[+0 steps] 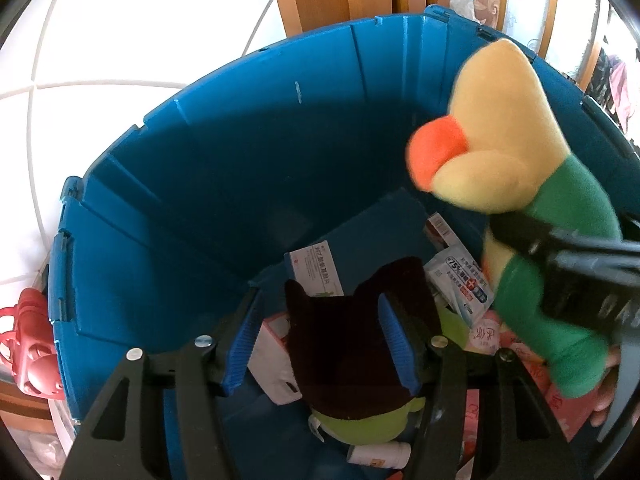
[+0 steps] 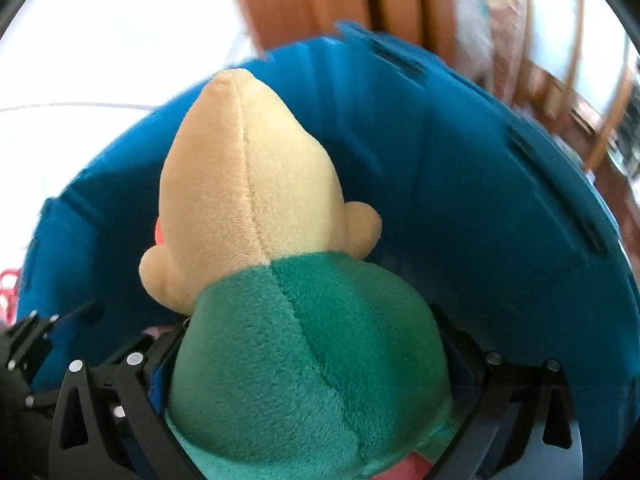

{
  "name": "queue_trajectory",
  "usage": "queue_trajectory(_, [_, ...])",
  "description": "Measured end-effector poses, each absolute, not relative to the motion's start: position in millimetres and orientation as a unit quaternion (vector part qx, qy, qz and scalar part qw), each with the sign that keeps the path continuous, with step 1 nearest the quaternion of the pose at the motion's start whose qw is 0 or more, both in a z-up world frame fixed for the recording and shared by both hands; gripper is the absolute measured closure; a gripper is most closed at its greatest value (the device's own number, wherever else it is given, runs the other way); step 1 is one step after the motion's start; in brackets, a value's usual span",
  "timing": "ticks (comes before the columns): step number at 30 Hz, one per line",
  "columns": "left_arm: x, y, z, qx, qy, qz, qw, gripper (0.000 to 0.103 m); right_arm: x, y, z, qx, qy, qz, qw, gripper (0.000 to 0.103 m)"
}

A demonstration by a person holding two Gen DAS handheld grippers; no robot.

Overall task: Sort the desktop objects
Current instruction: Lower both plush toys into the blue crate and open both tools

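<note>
Blue bin [image 1: 248,184] on white tiles [image 1: 80,60]; wood behind.

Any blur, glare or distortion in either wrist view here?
Left wrist view: mostly sharp, window blown out white, blue bin rim bowed by the fisheye, plush toy slightly soft. Right wrist view: motion-blurred background and bin rim, overexposed upper left, the toy fills the frame.

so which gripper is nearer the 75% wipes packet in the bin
Left. The left gripper hangs just beside the wipes packet; the right gripper, shut on the plush doll, is higher, off to the side.
</note>
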State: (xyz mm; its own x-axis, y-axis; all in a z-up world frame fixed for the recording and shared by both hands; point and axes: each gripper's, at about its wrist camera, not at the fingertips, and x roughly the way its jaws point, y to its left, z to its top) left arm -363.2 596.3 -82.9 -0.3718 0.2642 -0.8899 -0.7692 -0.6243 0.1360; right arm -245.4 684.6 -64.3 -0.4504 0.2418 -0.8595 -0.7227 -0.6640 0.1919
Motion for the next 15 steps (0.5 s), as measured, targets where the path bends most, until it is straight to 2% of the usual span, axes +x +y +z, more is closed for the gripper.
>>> queue_trajectory(2, [-364, 596, -83, -0.453, 0.277, 0.78, 0.33, 0.045, -243, 684, -57, -0.408, 0.267, 0.823, 0.293, 0.0])
queue_trajectory(5, [-363, 596, -83, -0.454, 0.279, 0.777, 0.334, 0.045, -234, 686, -50, -0.384, 0.31, 0.825, 0.276, 0.0])
queue_trajectory(6, [-363, 597, -83, -0.453, 0.282, 0.778, 0.332, 0.045, -239, 682, -50, -0.384, 0.289, 0.832, 0.277, 0.0])
queue_trajectory(8, [-361, 597, -83, -0.452, 0.285, 0.775, 0.337, 0.045, -242, 674, -59, -0.446, 0.254, 0.787, 0.342, 0.0])
queue_trajectory(12, [-361, 596, -83, -0.45, 0.285, 0.777, 0.336, 0.045, -232, 671, -50, -0.408, 0.31, 0.808, 0.291, 0.0])
queue_trajectory(13, [-361, 597, -83, -0.451, 0.286, 0.776, 0.336, 0.045, -231, 677, -44, -0.389, 0.306, 0.819, 0.291, 0.0])
queue_trajectory(15, [-361, 596, -84, -0.453, 0.289, 0.775, 0.332, 0.045, -242, 681, -44, -0.439, 0.242, 0.8, 0.329, 0.0])
